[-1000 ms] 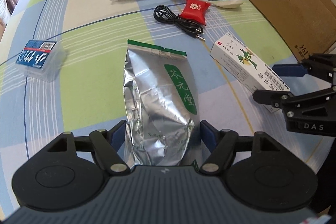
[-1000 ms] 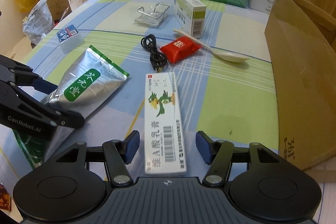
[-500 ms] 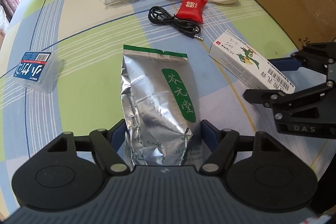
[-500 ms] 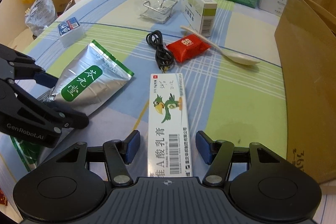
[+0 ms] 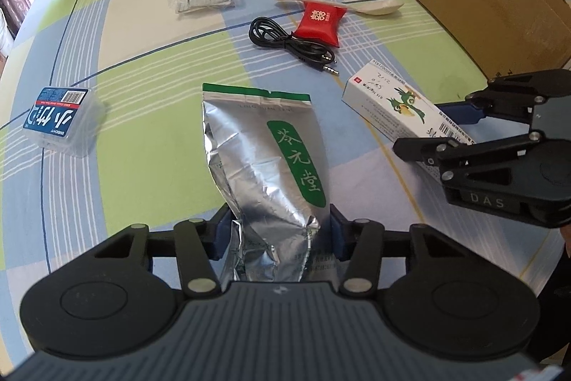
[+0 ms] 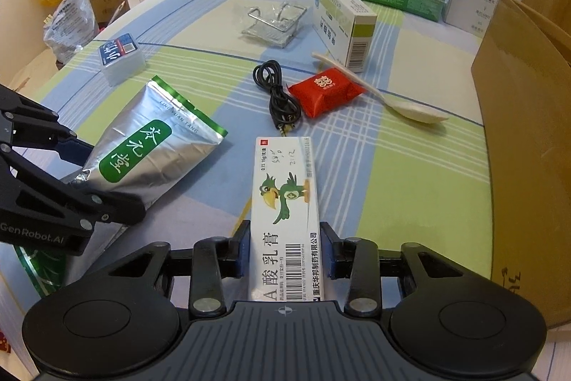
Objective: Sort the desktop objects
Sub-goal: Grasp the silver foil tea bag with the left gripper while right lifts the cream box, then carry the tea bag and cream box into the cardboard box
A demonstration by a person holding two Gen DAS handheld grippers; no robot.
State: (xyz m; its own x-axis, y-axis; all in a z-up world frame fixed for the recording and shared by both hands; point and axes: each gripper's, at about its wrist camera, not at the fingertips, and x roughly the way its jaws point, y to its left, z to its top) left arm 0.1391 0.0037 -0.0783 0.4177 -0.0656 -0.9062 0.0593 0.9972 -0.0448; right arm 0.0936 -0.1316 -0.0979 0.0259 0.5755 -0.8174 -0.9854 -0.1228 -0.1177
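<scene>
1. On the desk (image 5: 150, 145), covered by a cloth with blue, green and cream checks, the foil pouch (image 5: 264, 166) lies flat with its green label up.
2. The left tool (image 5: 276, 234) is closing its jaws on the near end of the pouch; both blue pads touch the foil, which is creased between them.
3. From the right wrist view, the white box with a green bird (image 6: 285, 213) lies lengthwise on the desk, pointing away from the camera.
4. The right tool (image 6: 283, 254) is closing its jaws on the near end of this box; the pads are against its two long sides or just beside them.
5. The pouch and the box lie near each other, not touching, the pouch on the left side.
6. Beyond the box there is a coiled black cable (image 6: 278, 99), and its plug lies just beside the far end of the box.
7. A red packet (image 6: 324, 91) lies just beside the cable and partly on the handle of a cream spoon (image 6: 410, 111).
8. Behind them stands a white and green carton (image 6: 342, 20), with a wire holder in clear wrap (image 6: 274, 24) near it.
9. A small clear case with a blue label (image 5: 59, 122) lies well apart, left of the pouch.
10. A cardboard box (image 6: 528, 138) stands at the right edge of the desk.
</scene>
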